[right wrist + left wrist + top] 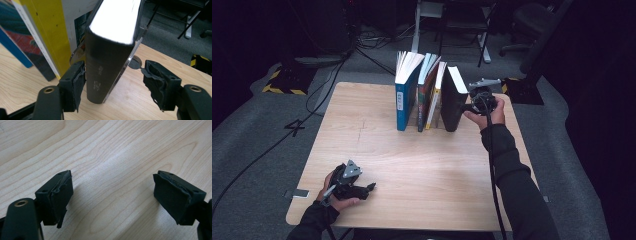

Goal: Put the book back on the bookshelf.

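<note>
- Wooden table (412, 165), light grain. Four books stand upright in a row near its far edge, spines toward the person.
- Row from the left in the high view: blue book (403, 97), a dark one with a red-patterned cover (426, 95), a thin yellow book (435, 97), then the black book (453, 100) at the right end.
- Books lean slightly; pages fan open at the top of the blue one.
- Right gripper (469, 106) sits level at the black book's right side, in the person's right hand (489, 116).
- Right gripper view: the black book (110, 57) stands between the jaws, spine facing the camera. The left pad (79, 81) lies against the spine edge or just beside it (contact hard to judge at this angle); the right pad (156, 80) stands clear of the cover. Jaws spread, not pinching.
- A clear plastic sheet (125, 67) edges the book's right cover.
- Yellow book (48, 32) just beside the black one, on its left.
- Left gripper (367, 189) rests low over the table's near left corner, in the left hand (337, 195), well apart from the books.
- Left gripper view: jaws wide apart, bare wood (112, 170) between them.
</note>
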Available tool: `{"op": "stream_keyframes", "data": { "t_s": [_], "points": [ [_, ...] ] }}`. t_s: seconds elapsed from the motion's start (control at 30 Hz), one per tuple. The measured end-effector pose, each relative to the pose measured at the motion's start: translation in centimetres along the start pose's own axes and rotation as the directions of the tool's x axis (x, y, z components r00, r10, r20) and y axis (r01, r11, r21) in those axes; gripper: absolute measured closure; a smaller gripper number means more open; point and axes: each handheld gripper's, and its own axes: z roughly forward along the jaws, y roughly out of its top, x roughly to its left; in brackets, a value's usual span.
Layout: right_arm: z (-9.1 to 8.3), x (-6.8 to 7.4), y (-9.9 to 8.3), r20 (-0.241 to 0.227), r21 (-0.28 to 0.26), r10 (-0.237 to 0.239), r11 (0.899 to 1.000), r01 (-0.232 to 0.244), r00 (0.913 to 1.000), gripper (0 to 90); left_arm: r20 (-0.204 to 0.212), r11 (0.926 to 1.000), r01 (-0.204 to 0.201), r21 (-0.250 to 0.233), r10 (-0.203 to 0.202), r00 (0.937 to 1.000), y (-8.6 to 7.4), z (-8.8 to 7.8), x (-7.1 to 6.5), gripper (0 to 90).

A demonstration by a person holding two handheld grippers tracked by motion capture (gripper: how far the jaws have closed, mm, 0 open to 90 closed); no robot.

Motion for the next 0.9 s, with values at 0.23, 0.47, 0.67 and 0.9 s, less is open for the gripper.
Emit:
{"op": "stream_keyframes", "data": {
  "t_s": [0.23, 0.47, 0.67, 0.9],
  "points": [
    [-0.5, -0.1, -1.0, -0.022, -0.001, -0.021, 1.0, 0.021, 0.9995, 34.6, 0.0, 1.0, 0.0, 0.0, 0.0, 1.0, 0.0, 0.0, 0.0, 16.4],
    [-1.2, 0.4, -2.5, -0.049, -0.005, -0.078, 0.997, 0.078, 0.9958, 33.8, 0.0, 1.0, 0.0, -0.001, 0.0, 1.0, 0.0, 0.0, 0.0, 16.4],
    [-1.7, 0.6, -3.6, -0.064, -0.006, -0.112, 0.994, 0.112, 0.9917, 33.2, 0.0, 1.0, 0.0, 0.0, 0.0, 1.0, 0.0, 0.0, 0.0, 16.4],
    [-2.3, 0.8, -4.8, -0.071, -0.014, -0.14, 0.99, 0.14, 0.9875, 33.1, 0.0, 1.0, 0.0, 0.0, 0.0, 1.0, 0.0, 0.0, 0.0, 16.4]
  ]
}}
